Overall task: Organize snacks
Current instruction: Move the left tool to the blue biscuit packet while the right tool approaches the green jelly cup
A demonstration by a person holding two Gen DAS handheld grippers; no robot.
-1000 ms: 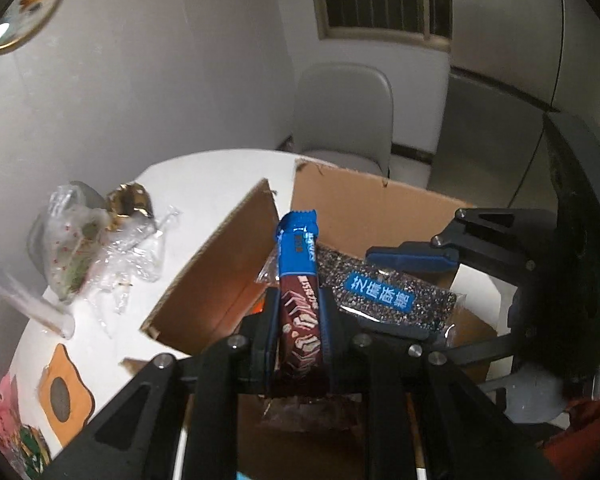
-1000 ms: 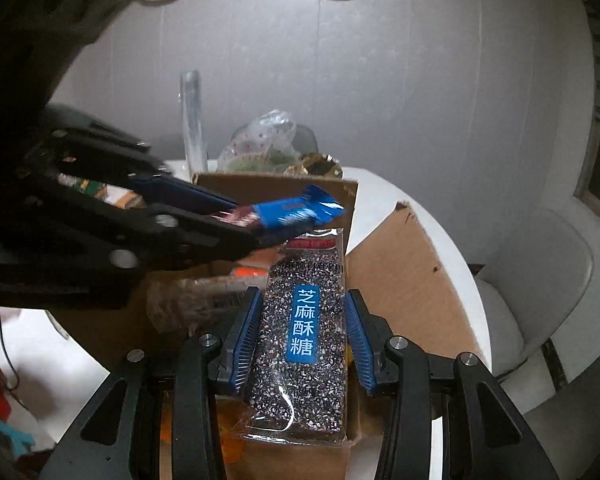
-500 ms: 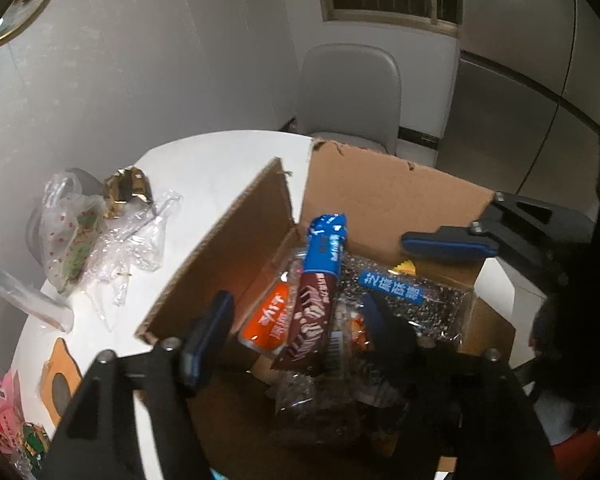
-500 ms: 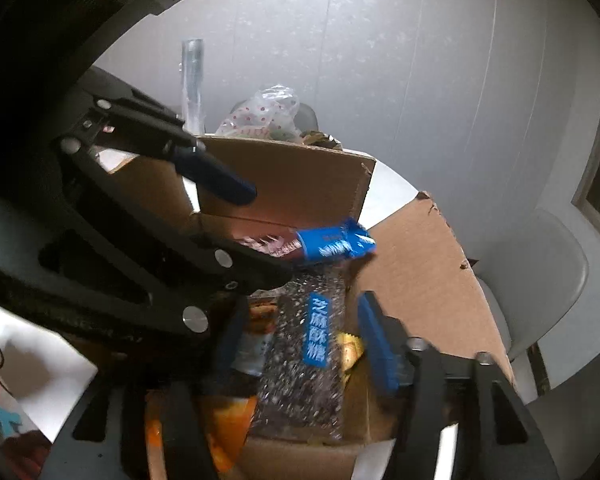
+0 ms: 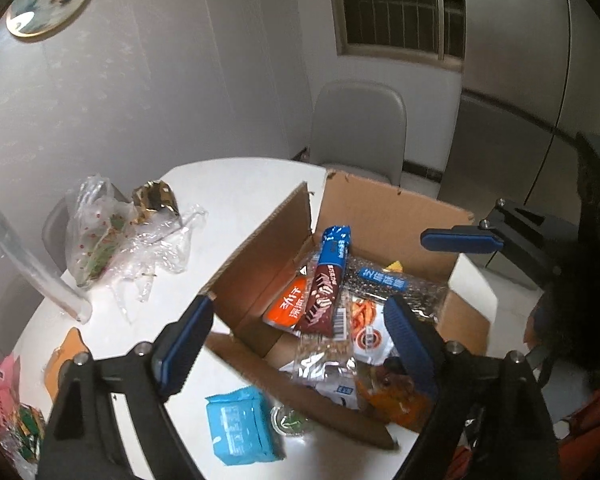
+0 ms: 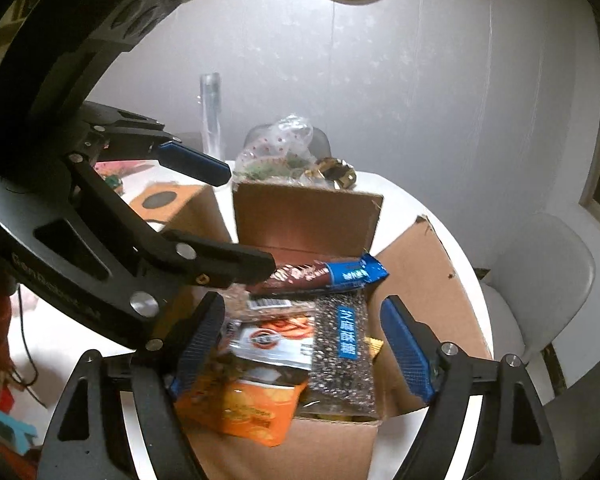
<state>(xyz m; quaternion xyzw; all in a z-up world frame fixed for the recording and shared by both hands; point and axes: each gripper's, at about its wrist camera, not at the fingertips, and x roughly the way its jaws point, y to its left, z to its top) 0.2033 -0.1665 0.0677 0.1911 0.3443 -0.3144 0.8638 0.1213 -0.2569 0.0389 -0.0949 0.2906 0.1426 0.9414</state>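
Observation:
An open cardboard box on the white round table holds several snack packs. A brown and blue chocolate bar lies on top. Beside it lies a black sesame candy pack with a blue label. My left gripper is open and empty above the box's near side. My right gripper is open and empty over the box, above the sesame pack. An orange snack bag sticks out of the box front.
A light blue packet lies on the table by the box flap. Clear plastic bags and a gold wrapper sit at the left. A clear tube leans there. A grey chair stands behind the table.
Both grippers opened and pulled back. The left let go of the chocolate bar and the right let go of the sesame pack; both packs now lie in the box.

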